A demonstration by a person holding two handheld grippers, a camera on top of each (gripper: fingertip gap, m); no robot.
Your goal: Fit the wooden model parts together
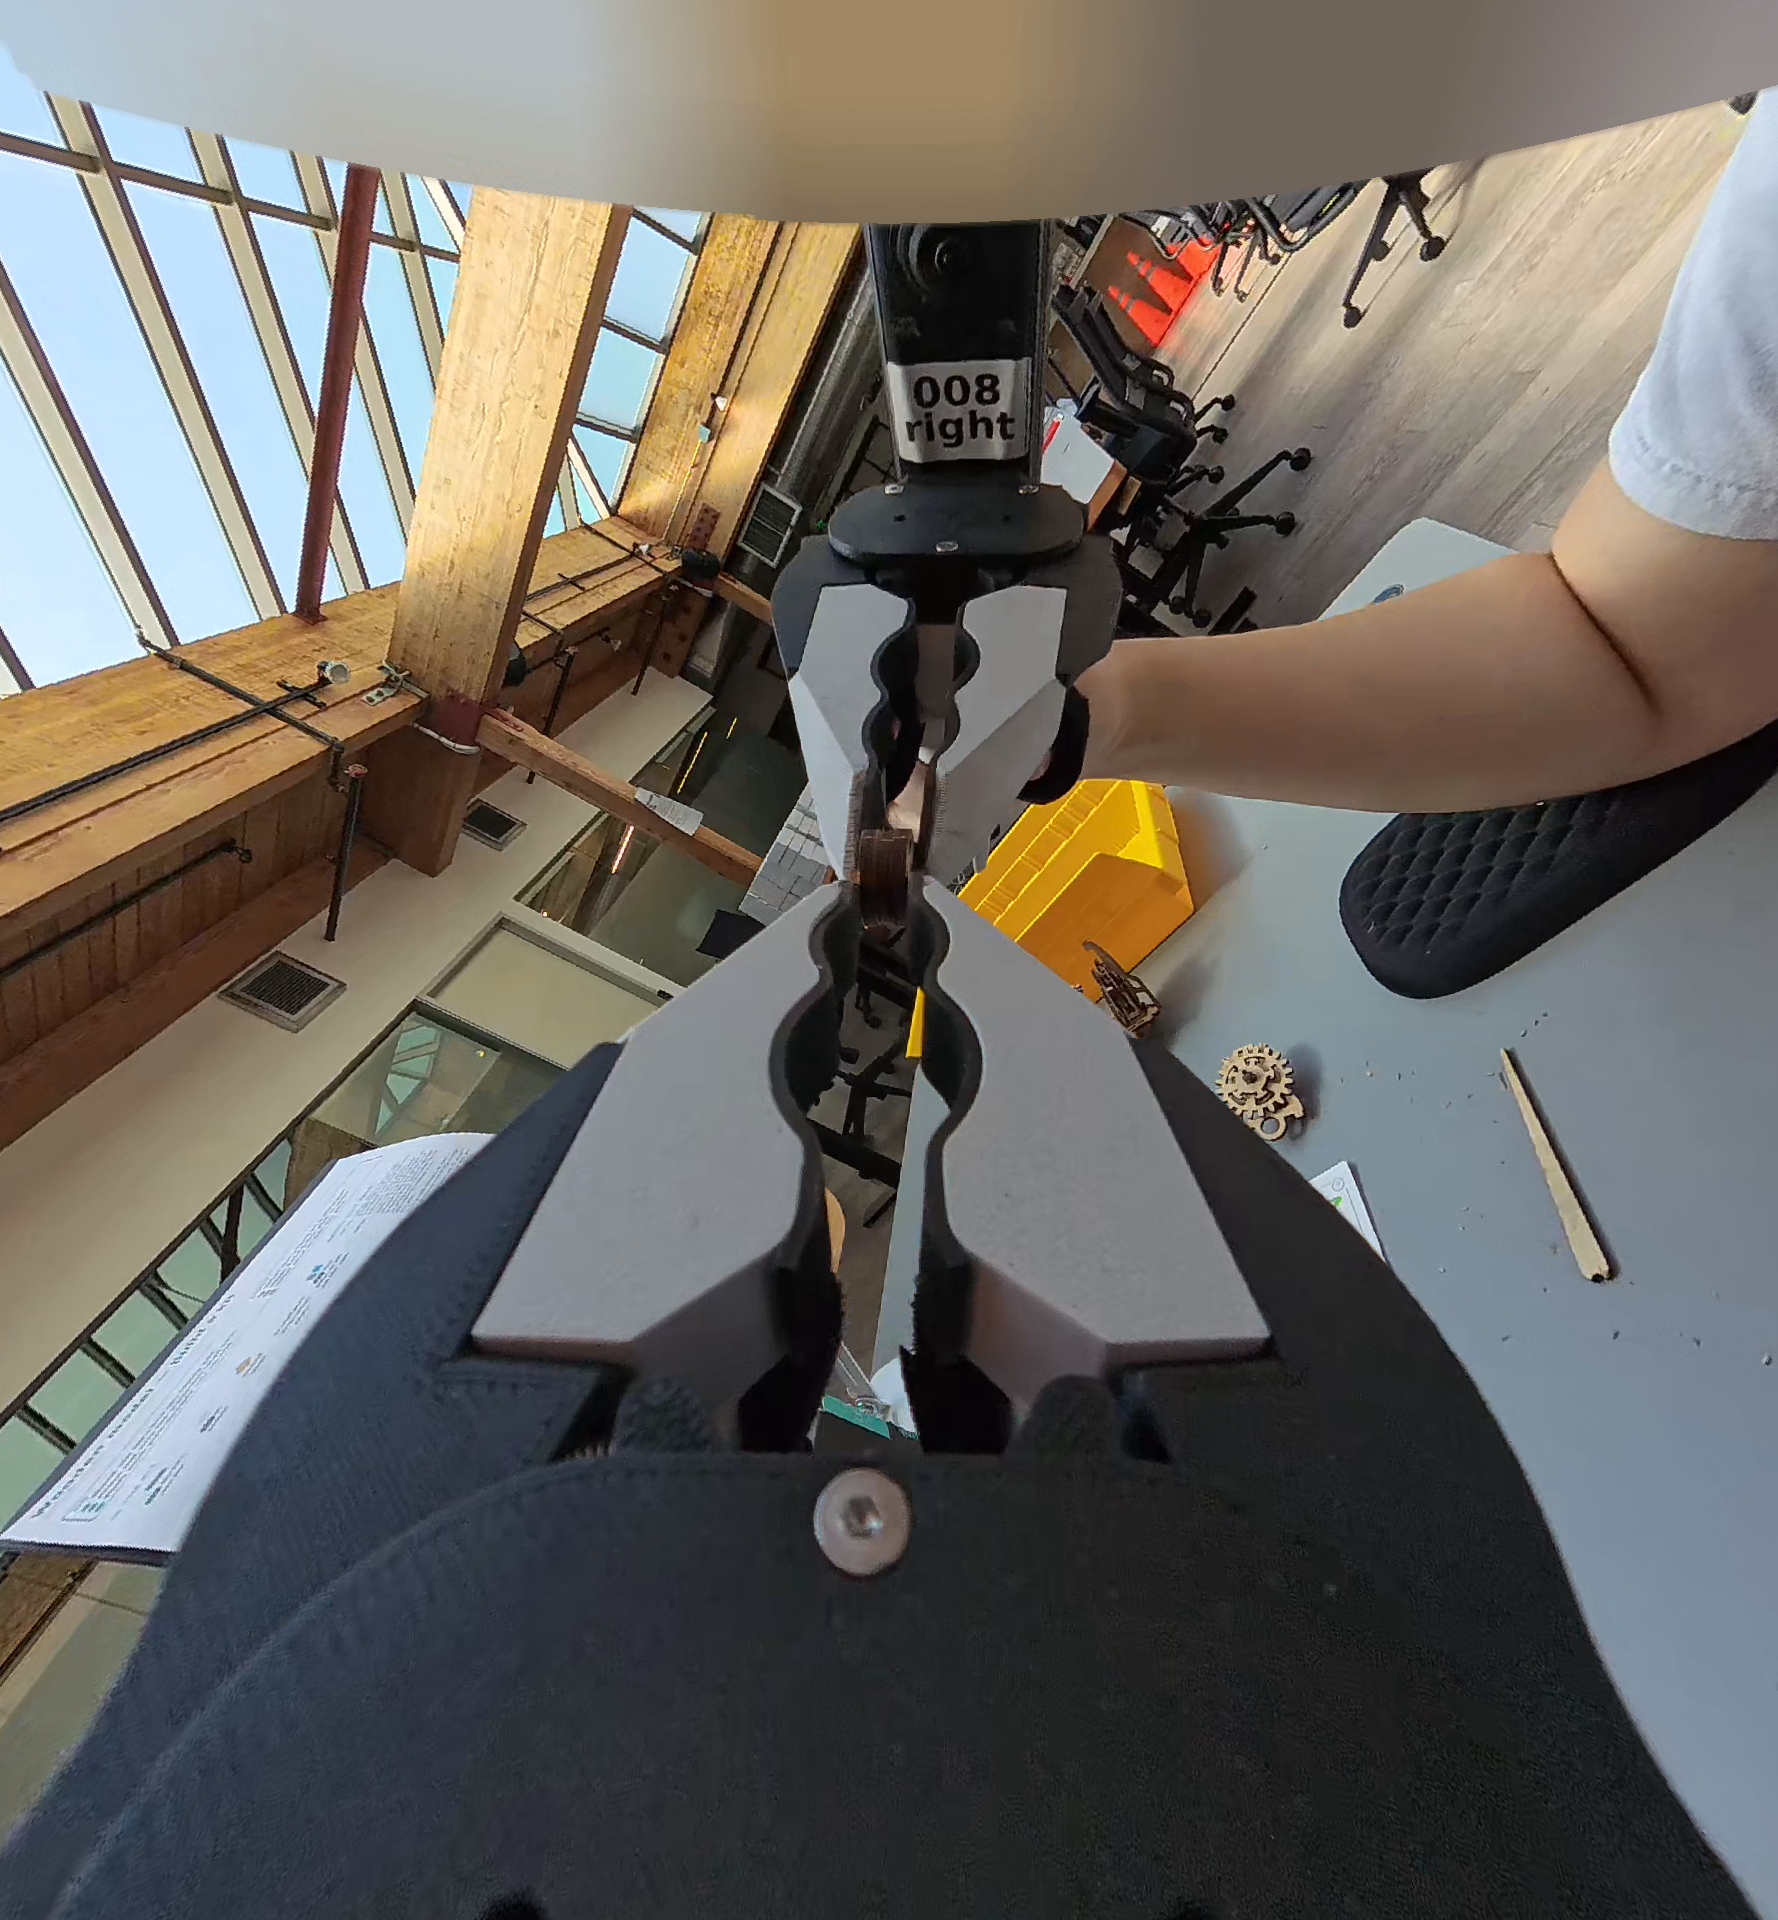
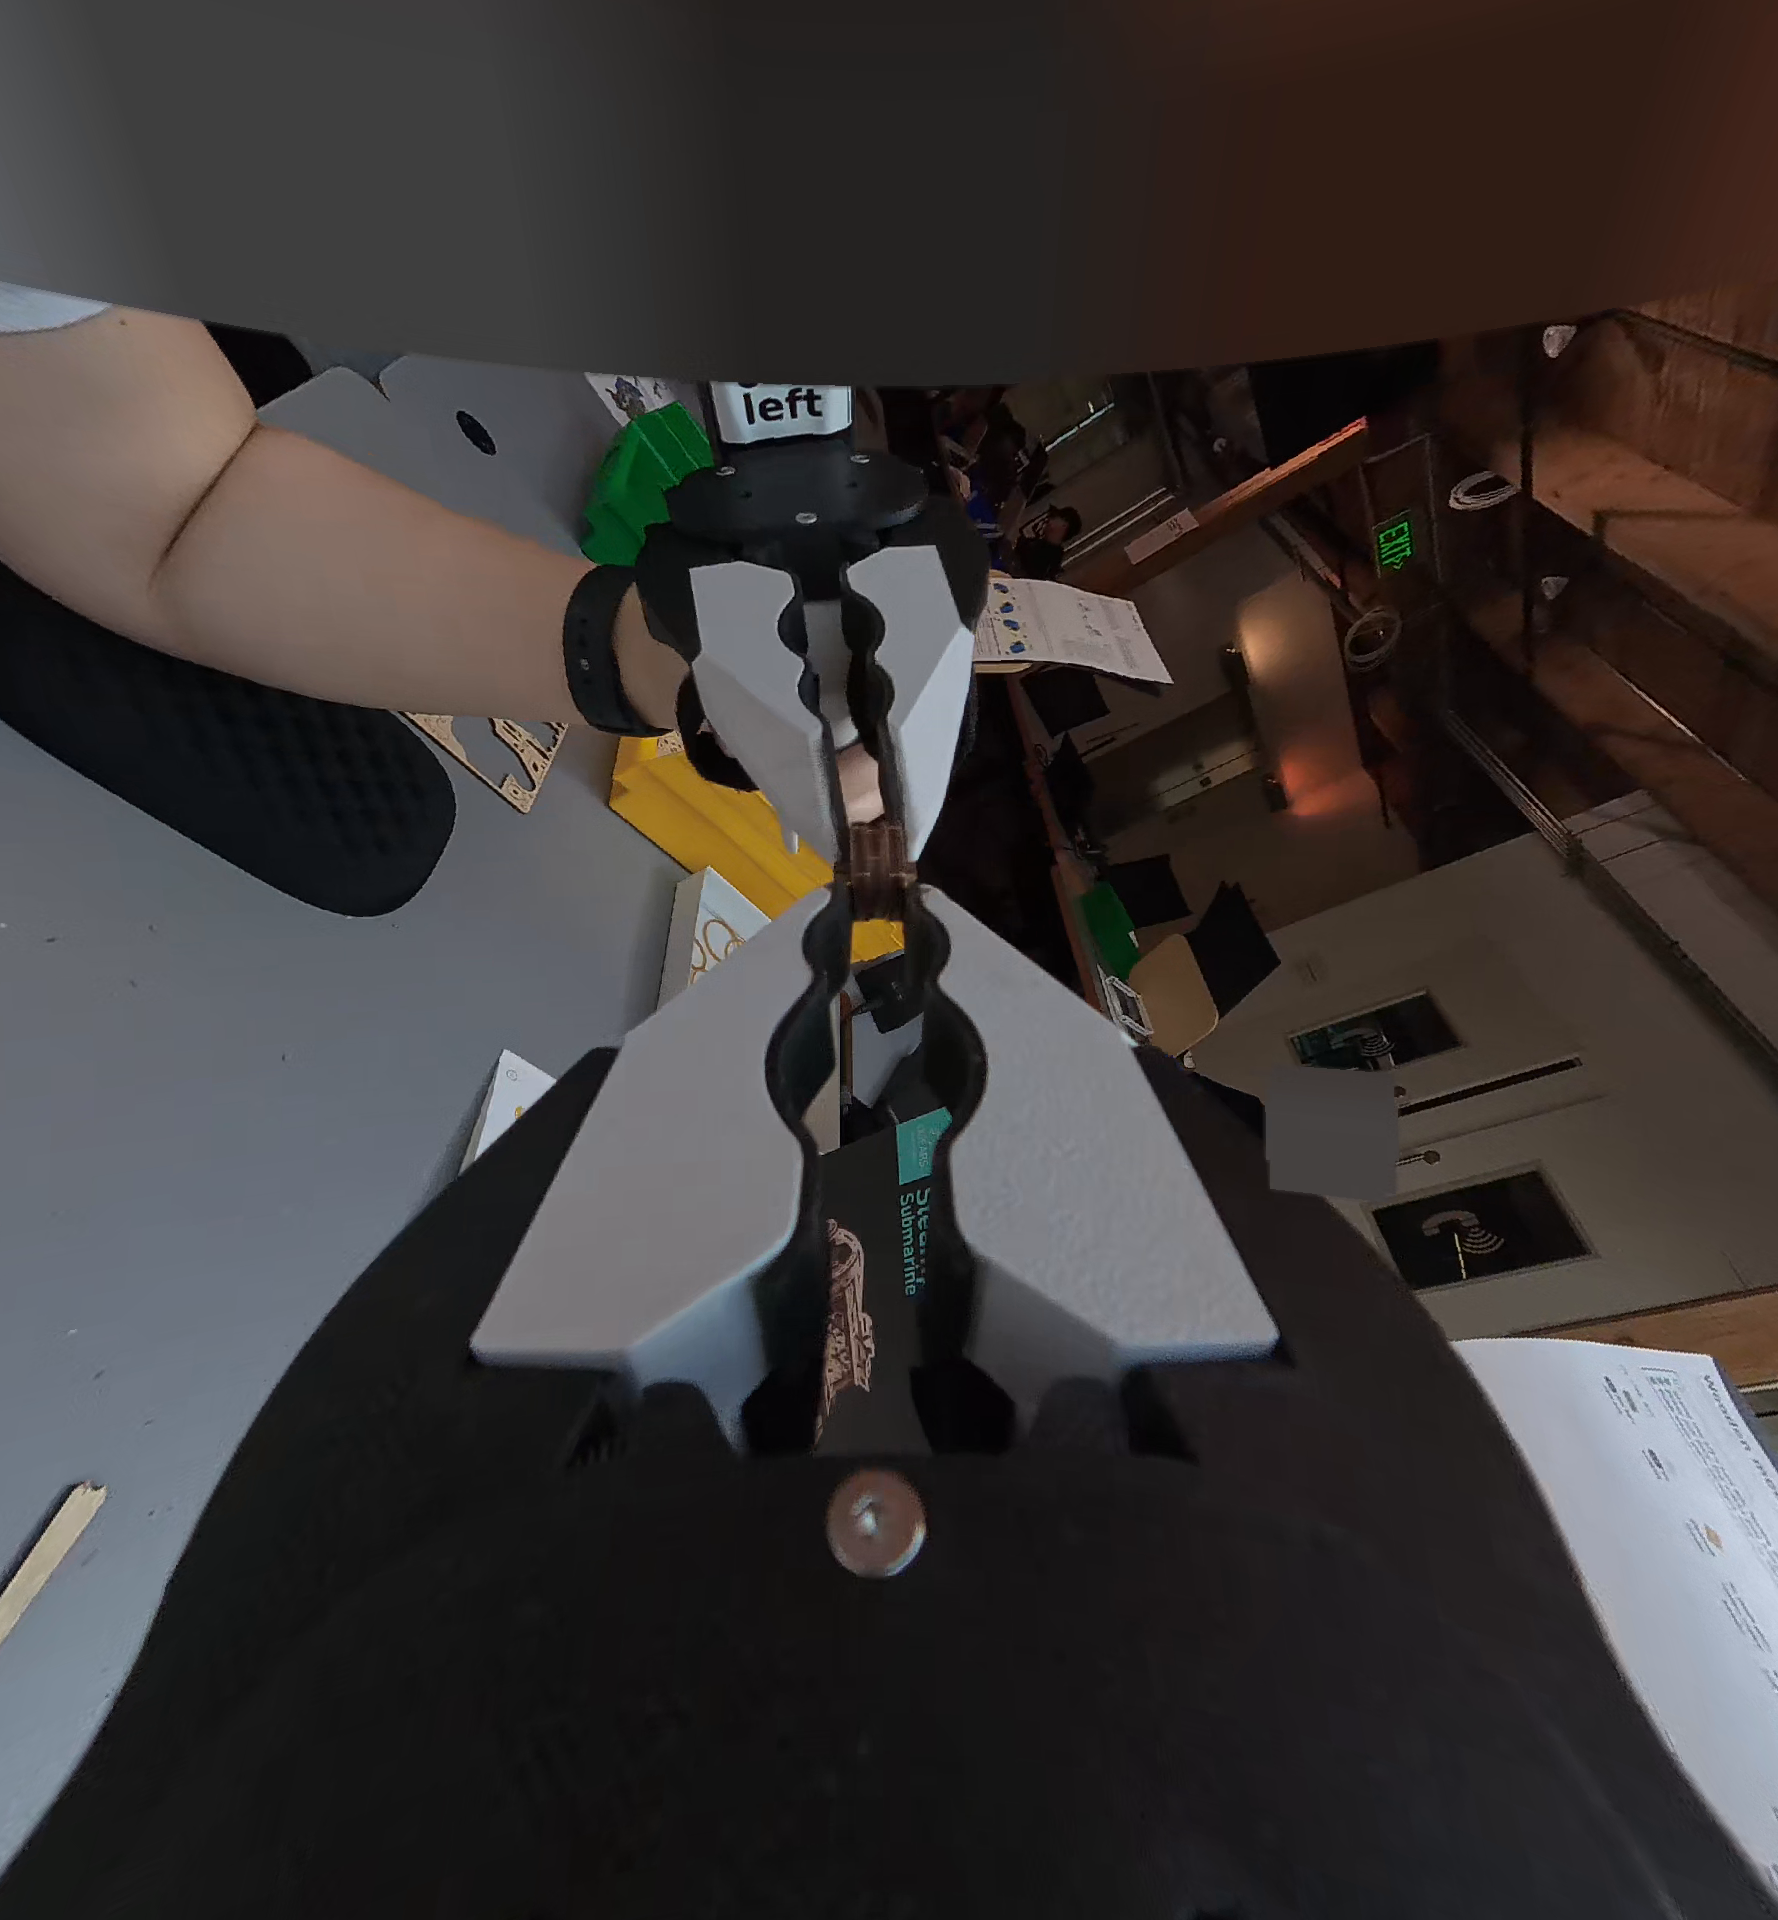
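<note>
A small dark wooden model part is held in the air between two grippers that face each other tip to tip. My left gripper is shut on its near end. My right gripper, seen opposite, is shut on its far end. In the right wrist view the same stacked brown part sits between my right gripper and the left gripper. How the pieces meet inside the jaws is hidden.
On the grey table lie a wooden gear, a small wooden assembly, a thin wooden stick, a black wrist rest, a yellow bin and an instruction sheet. A bare forearm reaches in. Left and right tips are no more than a few centimetres apart.
</note>
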